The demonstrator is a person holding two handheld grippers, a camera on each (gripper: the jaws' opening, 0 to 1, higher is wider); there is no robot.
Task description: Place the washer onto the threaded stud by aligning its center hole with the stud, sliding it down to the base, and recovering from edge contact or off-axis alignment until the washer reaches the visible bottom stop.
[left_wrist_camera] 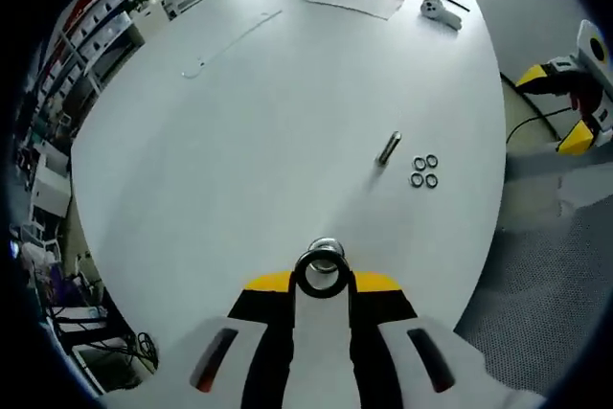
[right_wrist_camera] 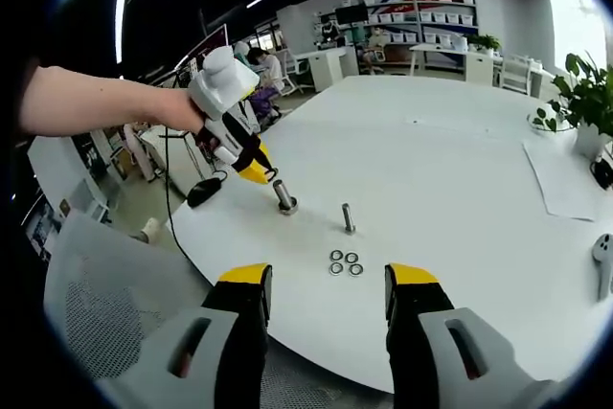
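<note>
Risk: the left gripper (right_wrist_camera: pixel 278 193) grips a stud fitting (left_wrist_camera: pixel 322 270) with a ring on its end; a tilt could catch a washer rim on the threads
Washers: three loose washers (right_wrist_camera: pixel 346 262) lie by the table (right_wrist_camera: pixel 460 189) near edge, just beside the upright stud (right_wrist_camera: pixel 349 218)
Left gripper: closed on the fitting, tip down at the table's edge, person's forearm (right_wrist_camera: pixel 86 102) level
Right gripper: (right_wrist_camera: pixel 326 299) jaws apart, empty, hovering off the near edge
</note>
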